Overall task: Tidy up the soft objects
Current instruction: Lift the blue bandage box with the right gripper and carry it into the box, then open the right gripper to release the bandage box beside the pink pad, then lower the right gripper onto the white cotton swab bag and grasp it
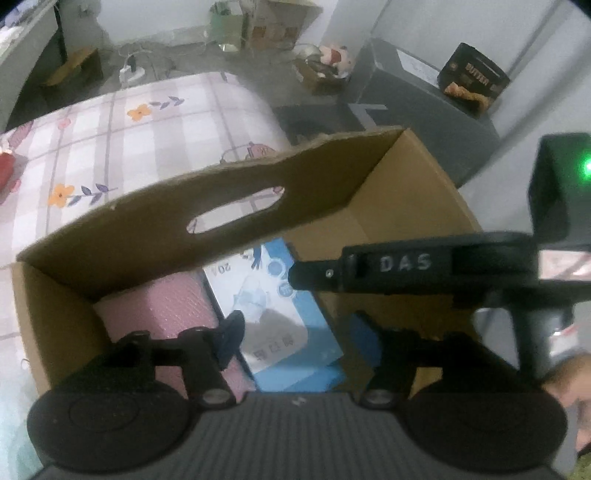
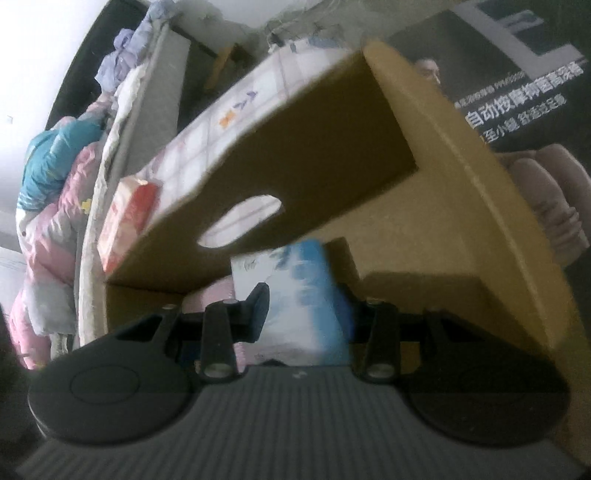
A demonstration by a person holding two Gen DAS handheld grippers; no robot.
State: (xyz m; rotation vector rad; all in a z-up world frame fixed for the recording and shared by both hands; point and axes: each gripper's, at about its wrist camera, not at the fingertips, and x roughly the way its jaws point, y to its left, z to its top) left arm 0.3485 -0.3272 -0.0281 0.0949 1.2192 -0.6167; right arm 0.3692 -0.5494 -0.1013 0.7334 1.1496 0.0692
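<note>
Black "BUTTER" box (image 1: 474,85), blurred; "DAS" on right gripper (image 1: 295,275)

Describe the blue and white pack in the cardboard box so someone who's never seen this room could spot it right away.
Find the open cardboard box with a handle slot, beside the floral checked bed. Down inside lie two soft packs side by side. The blue and white pack is the one next to the pink pack; it alone carries printed pictures and text, and the right claw is gripping it.

Grey concrete floor (image 1: 192,55) beyond a bed with a checked floral sheet (image 1: 129,136), white walls (image 1: 155,14), grey cabinet (image 1: 417,110) alongside.
</note>
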